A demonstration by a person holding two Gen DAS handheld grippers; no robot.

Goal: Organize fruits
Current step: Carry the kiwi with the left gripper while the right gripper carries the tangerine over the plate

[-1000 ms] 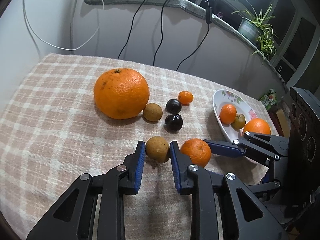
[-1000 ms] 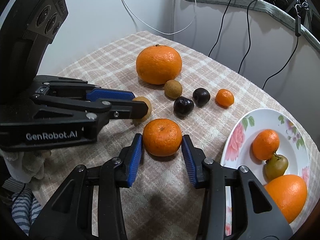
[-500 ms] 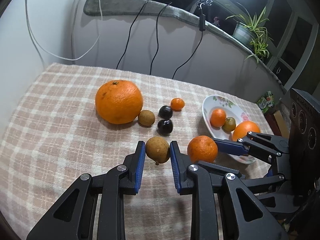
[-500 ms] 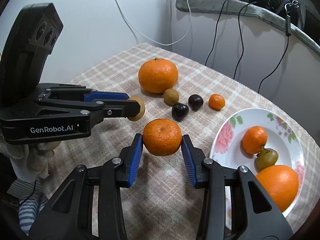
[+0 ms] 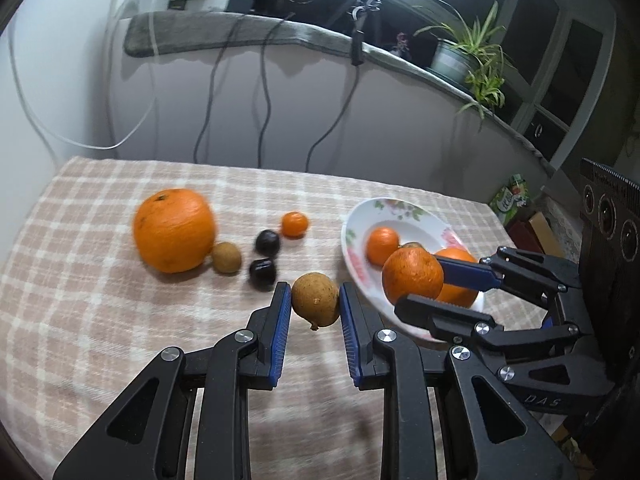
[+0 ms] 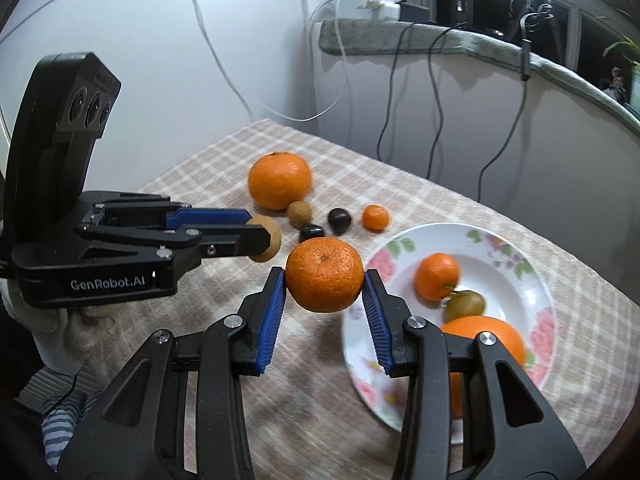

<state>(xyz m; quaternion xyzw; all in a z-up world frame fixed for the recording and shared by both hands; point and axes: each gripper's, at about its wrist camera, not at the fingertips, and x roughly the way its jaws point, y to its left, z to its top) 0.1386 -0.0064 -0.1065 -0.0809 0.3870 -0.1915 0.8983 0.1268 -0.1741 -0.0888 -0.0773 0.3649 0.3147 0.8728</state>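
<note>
Carrying both fruits to the plate (image 6: 536, 280) is best done slowly; the mandarin (image 6: 324, 275) is pinched by the right fingers (image 6: 372, 312) at the plate's near rim, the brown fruit (image 5: 315, 299) by the left fingers (image 5: 280, 320) just beside it; each should be lowered before release.

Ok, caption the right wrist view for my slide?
Right gripper carries a mandarin toward the floral plate.

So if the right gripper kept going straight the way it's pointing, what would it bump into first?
Probably the flowered plate. The right gripper, shut on the mandarin, sits at the plate's near rim. The dark fruits lie farther ahead on the cloth, though depth is hard to judge.
</note>
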